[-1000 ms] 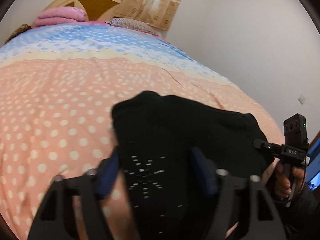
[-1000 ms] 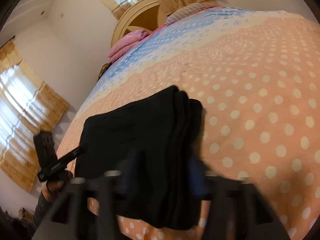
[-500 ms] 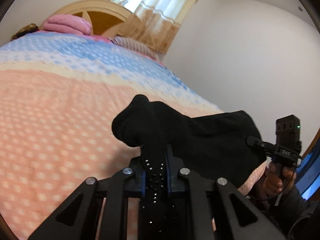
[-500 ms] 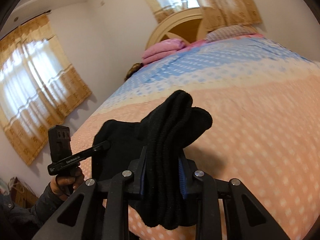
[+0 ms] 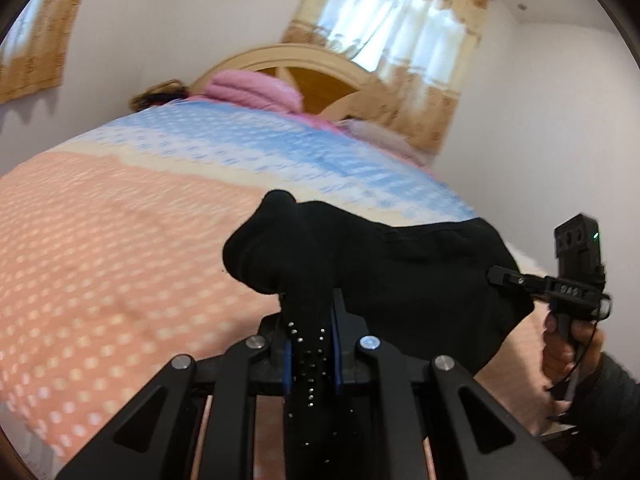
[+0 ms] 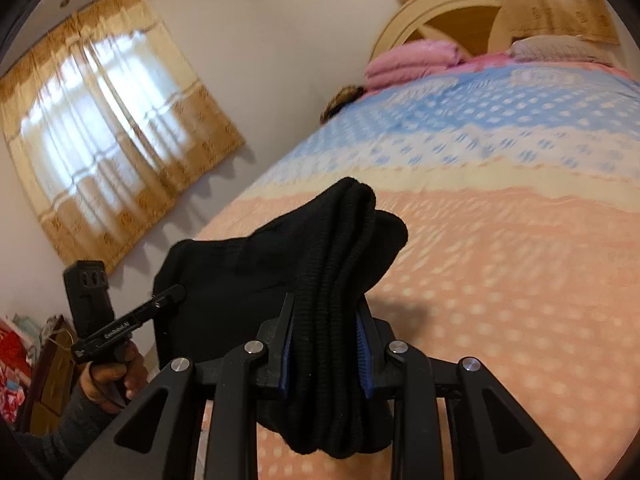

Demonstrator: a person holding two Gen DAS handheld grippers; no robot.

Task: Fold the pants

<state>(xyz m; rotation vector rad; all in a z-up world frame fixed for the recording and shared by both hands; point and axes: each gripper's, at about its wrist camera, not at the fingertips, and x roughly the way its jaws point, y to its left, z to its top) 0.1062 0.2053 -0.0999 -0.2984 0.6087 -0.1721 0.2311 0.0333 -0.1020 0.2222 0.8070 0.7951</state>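
both tongs are matte black, with angular linkage arms, round silver screws at the joints and blue pads inside the fingers [image 5: 286, 360]. the right tongs [image 5: 576, 288] carry a green light, the left tongs [image 6: 120, 322] white lettering. dark grey sleeves [image 6: 60, 436] cover the wrists.

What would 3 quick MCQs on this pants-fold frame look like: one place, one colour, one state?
1. Where does the pink bedding lie?
A. by the headboard
B. on the floor
C. under the pants

2. What colour are the pants?
A. white
B. black
C. red

3. How does the right claw stand?
A. wide open, nothing in it
B. shut on bunched pants
C. resting on the quilt

Key: 1 A, the pink pile sits at the far end against the arched headboard. 2 B, the cloth is black in both views. 3 B, blue pads press a thick wad of fabric; the left claw pinches a thinner fold.
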